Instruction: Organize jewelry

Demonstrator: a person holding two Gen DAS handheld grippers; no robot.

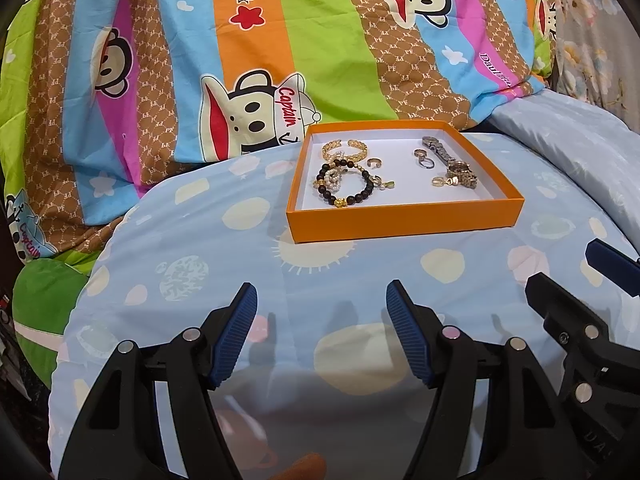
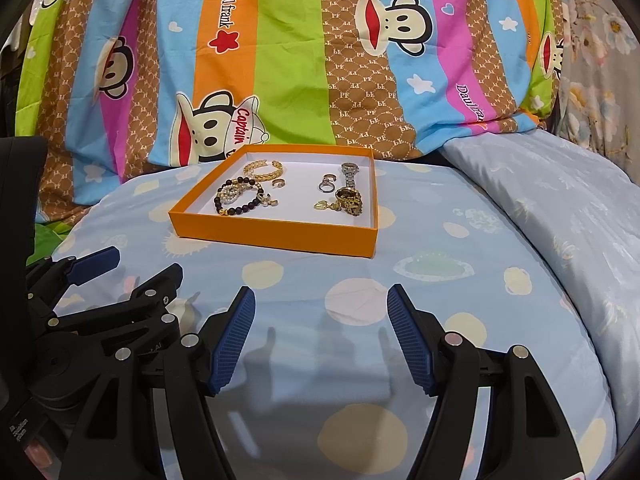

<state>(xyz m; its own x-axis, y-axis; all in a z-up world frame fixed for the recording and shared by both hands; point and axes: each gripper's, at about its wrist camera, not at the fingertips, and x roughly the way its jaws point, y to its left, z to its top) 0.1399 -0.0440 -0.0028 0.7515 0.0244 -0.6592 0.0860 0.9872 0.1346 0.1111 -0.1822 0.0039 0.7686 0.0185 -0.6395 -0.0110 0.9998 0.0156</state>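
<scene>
Hovering side by side, we held both the left gripper (image 1: 320,332) and right gripper (image 2: 320,336) spread wide, empty, with the jewelry inside the orange box (image 1: 404,222) straight ahead, the left slightly nearer.

**Readable print on the striped quilt**

Behind the orange tray (image 1: 404,222), the cartoon quilt (image 1: 320,48) carries "Captain" (image 1: 289,108) in red on a monkey's cap, "Daul frank" (image 2: 229,5) on its orange stripe, and repeated "PF" monograms (image 2: 360,80) across its brown bands.
</scene>
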